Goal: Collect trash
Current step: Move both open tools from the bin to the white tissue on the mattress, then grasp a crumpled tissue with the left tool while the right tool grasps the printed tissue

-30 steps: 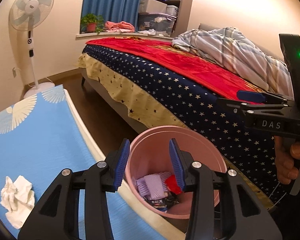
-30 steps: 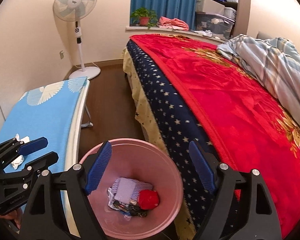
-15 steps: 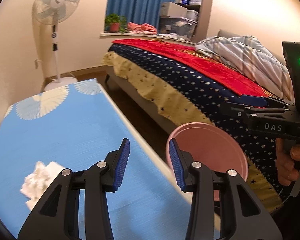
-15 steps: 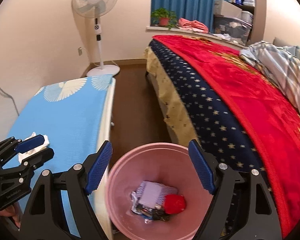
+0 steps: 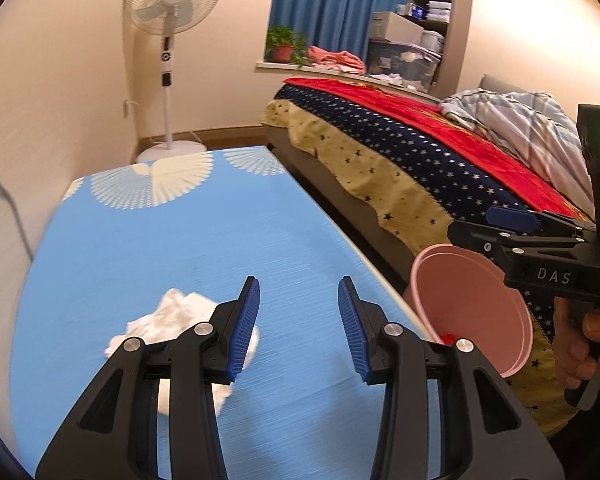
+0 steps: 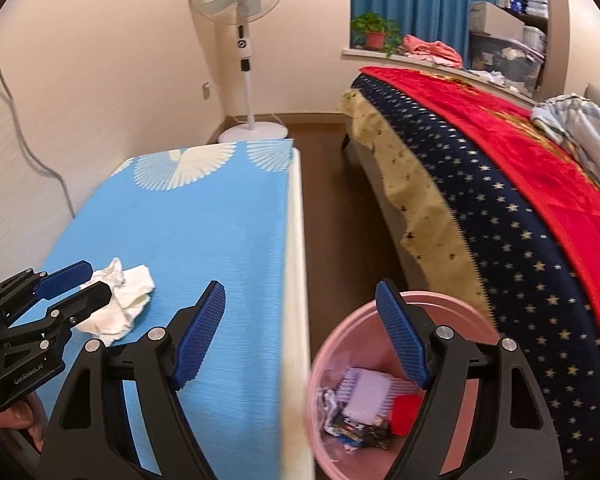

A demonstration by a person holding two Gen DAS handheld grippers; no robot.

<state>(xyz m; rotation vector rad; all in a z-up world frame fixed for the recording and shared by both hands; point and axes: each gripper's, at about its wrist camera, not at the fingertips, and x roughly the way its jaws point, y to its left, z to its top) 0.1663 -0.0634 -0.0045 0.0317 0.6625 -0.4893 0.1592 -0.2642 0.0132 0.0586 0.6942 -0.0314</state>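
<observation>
The pink trash bin (image 6: 400, 392) on the floor already holds several pieces: a pale ridged wrapper, a red item and some dark crumpled packaging lie at its bottom. So part of the collecting looks done. What is left, as far as these views show, is one crumpled white tissue (image 5: 180, 320) lying on the blue tabletop (image 5: 172, 240), well to the wall side of the bin and away from the tabletop's bin-side edge.

The left gripper (image 5: 298, 320) hangs just above the tabletop with its blue fingers (image 5: 244, 320) partly apart and nothing between them; the tissue sits just beside and partly under the wall-side finger, not in the gap. The right gripper (image 6: 300, 340) has its fingers spread wide and empty, straddling the tabletop's white edge, one finger over the blue cloth and one over the bin's rim. My reading is that the tissue is the next pickup and has not been grasped yet.

Around the bin: a bed (image 6: 520, 220) with a starred navy cover and red blanket stands close on its far side, leaving only a narrow strip of brown floor between bed and tabletop. A white standing fan (image 6: 240, 40) is beyond the tabletop's far end, by the wall. Nothing lies between the tissue and the bin, apart from the tabletop's raised white edge.
</observation>
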